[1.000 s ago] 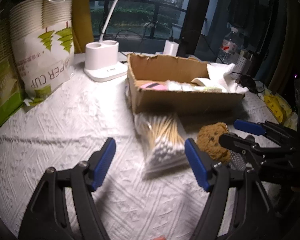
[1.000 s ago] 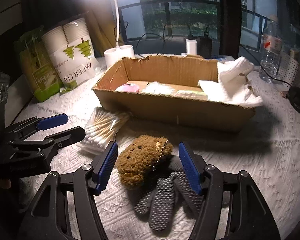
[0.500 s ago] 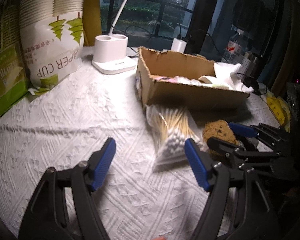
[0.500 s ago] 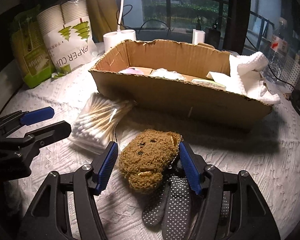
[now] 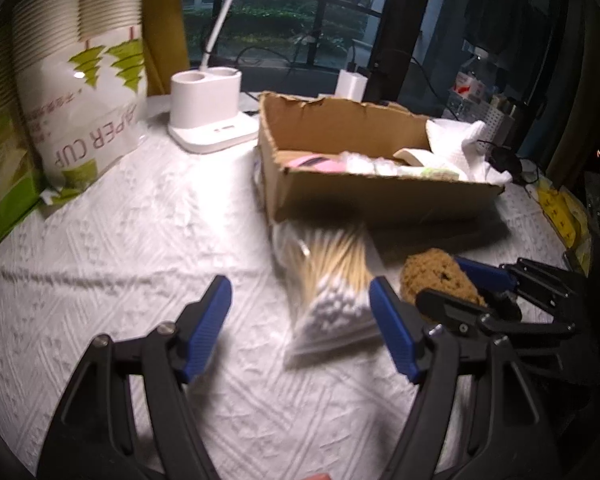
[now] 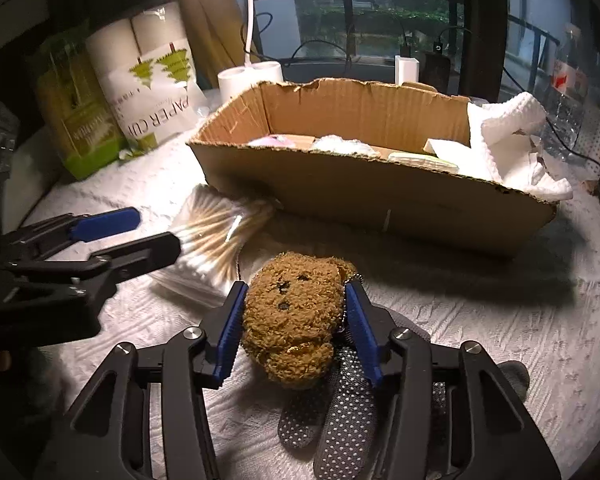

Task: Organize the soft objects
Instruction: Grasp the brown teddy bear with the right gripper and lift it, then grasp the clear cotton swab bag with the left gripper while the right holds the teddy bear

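Observation:
A brown plush bear (image 6: 294,314) lies on the white cloth, partly over a grey dotted glove (image 6: 336,412). My right gripper (image 6: 296,320) has its blue pads closed against both sides of the bear. It also shows in the left wrist view (image 5: 466,286) around the bear (image 5: 436,276). A bag of cotton swabs (image 5: 332,292) lies in front of the cardboard box (image 6: 360,200), also seen in the right wrist view (image 6: 216,236). My left gripper (image 5: 300,320) is open and empty, with the bag just beyond its right finger.
The box holds pink and white soft items and a white towel (image 6: 512,140) over its right end. A paper cup pack (image 5: 76,92), a green package (image 5: 0,164) and a white lamp base (image 5: 208,116) stand at the back left.
My right gripper has moved forward and closed its pads onto the plush bear. My left gripper has shifted left and back, staying open.

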Demonstrator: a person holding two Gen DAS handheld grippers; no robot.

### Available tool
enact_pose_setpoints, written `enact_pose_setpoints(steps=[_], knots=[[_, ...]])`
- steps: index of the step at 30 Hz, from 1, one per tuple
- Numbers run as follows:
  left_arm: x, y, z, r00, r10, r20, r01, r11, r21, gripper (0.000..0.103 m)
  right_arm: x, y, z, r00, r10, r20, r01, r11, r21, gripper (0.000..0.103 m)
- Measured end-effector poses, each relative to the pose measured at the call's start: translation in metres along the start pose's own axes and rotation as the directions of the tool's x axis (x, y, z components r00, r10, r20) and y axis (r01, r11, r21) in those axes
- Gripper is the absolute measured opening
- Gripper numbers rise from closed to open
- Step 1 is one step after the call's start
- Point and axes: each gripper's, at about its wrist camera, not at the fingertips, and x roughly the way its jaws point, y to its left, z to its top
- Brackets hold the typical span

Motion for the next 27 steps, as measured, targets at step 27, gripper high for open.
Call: enact_pose_setpoints(steps=[27], knots=[[0.043,-0.043,0.008,0.995,0.060,-0.082,-0.047,0.987,0.155,0.050,-0.057,-0.050,0.013,0.992,-0.016,0.125,0.006,0.997,0.077,0.052]])
